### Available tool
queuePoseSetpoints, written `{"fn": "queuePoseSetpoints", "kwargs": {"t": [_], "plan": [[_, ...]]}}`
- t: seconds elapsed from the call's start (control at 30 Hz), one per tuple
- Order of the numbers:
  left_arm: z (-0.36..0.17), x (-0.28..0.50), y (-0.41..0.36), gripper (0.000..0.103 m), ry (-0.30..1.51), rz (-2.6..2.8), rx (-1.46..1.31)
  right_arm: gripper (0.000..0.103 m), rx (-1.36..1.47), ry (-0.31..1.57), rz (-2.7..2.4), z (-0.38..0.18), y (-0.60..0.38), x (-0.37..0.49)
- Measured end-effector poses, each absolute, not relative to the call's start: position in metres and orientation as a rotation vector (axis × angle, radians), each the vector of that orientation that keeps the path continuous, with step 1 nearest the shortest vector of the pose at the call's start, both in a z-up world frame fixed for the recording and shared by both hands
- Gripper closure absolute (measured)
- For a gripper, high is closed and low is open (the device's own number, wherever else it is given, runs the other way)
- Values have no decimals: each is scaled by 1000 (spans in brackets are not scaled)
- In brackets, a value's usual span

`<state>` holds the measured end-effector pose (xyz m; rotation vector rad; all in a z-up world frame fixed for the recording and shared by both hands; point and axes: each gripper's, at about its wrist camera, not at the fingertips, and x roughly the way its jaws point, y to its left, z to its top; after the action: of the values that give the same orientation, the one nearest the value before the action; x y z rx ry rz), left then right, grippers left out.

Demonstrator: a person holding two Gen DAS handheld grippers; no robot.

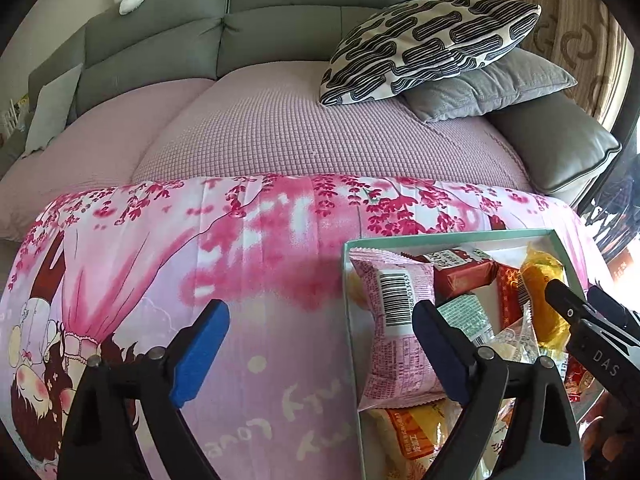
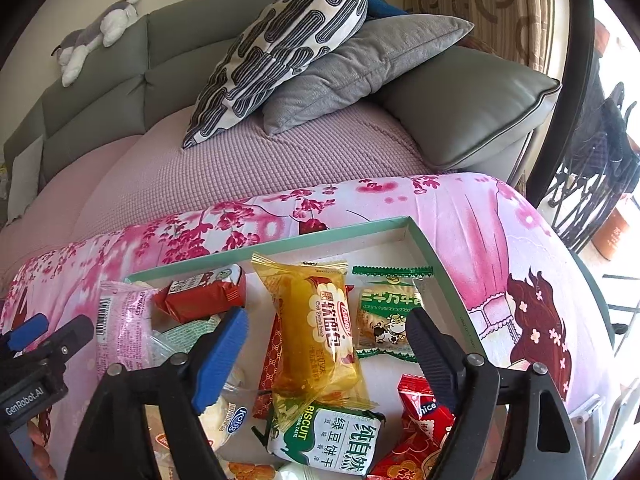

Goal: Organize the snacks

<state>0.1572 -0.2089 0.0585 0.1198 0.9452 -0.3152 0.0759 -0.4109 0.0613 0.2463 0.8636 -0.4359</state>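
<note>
- Right gripper (image 2: 326, 346) hangs over the green-rimmed box (image 2: 436, 256), jaws spread wide, gripping nothing.
- Yellow bread packet (image 2: 320, 332) lies in the box between its fingers, untouched.
- Left gripper (image 1: 322, 346), also wide open, straddles the box's left wall, with the pink packet (image 1: 394, 332) just inside its right finger.

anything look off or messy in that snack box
Nothing is spilled or torn, but the box is a jumble. The yellow bread packet lies slantwise on top of other snacks, and the pink packet leans over the box's left wall rather than lying flat inside.
</note>
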Motion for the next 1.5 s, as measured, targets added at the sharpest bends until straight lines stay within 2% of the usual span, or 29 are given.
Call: {"fn": "queuePoseSetpoints", "kwargs": {"t": [0.13, 0.17, 0.7, 1.17, 1.5], "plan": [[53, 160, -206, 5, 947, -301, 103, 1, 260, 852, -431, 58, -411, 77], [51, 161, -206, 5, 946, -296, 104, 0, 264, 847, -428, 57, -411, 76], [51, 162, -198, 2, 948, -310, 25, 0, 316, 782, -429, 66, -408, 68], [58, 117, -177, 2, 887, -166, 138, 0, 385, 781, -412, 71, -371, 28], [58, 94, -153, 2, 909, -138, 126, 0, 343, 799, -393, 75, -339, 7]]}}
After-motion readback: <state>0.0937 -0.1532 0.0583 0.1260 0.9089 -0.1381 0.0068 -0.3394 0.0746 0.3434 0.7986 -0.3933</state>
